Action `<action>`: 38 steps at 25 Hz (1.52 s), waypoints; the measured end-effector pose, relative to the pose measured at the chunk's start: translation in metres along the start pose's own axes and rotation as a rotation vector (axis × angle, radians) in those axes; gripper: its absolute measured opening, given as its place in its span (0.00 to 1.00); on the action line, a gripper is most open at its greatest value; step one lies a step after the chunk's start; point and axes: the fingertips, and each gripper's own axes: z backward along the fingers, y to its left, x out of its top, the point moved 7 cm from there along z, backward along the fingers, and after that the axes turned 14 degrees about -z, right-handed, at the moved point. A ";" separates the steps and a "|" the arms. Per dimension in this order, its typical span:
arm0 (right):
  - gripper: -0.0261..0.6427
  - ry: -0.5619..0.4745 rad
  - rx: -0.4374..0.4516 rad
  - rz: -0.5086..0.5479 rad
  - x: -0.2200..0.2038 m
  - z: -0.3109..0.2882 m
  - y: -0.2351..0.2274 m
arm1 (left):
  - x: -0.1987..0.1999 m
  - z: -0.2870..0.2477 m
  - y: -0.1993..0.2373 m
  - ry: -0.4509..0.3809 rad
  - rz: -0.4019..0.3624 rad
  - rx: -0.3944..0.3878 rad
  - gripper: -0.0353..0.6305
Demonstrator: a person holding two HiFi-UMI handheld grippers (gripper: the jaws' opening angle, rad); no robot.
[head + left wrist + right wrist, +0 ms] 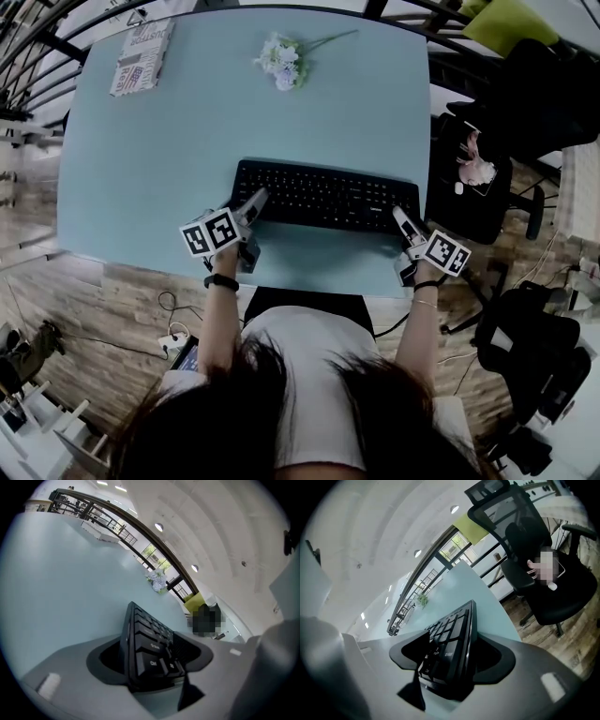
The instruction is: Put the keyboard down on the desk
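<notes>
A person's left gripper (253, 206) and right gripper (403, 221) are clamping their jaws on a black keyboard (323, 195) low at the bench (178, 131), probably needing a level set-down before release.

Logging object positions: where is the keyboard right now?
In the head view the keyboard sits by the near edge of the desk, its left end in the left gripper, its right end in the right gripper, flowers beyond.

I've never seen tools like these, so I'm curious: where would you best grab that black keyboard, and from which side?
Probably by its two front corners, one per gripper, coming in from the front edge. The keyboard is long, flat and thin, so its edge fits between jaws; the left gripper and right gripper hold it there.
</notes>
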 end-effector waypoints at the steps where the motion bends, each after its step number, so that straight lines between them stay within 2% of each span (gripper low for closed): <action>1: 0.44 -0.002 -0.001 0.007 0.000 0.000 0.000 | -0.001 0.000 0.000 0.002 -0.005 0.006 0.54; 15: 0.47 -0.027 -0.048 0.086 0.002 0.003 0.000 | -0.001 0.005 -0.001 -0.003 -0.078 0.074 0.57; 19: 0.48 -0.091 -0.126 0.212 0.011 0.013 -0.001 | -0.001 0.008 -0.002 -0.020 -0.143 0.118 0.59; 26: 0.48 -0.105 -0.093 0.249 0.012 0.015 0.000 | 0.002 0.016 0.002 -0.024 -0.299 0.225 0.59; 38: 0.48 -0.206 -0.072 0.297 0.007 0.023 0.008 | 0.020 0.024 -0.005 -0.101 -0.343 0.194 0.59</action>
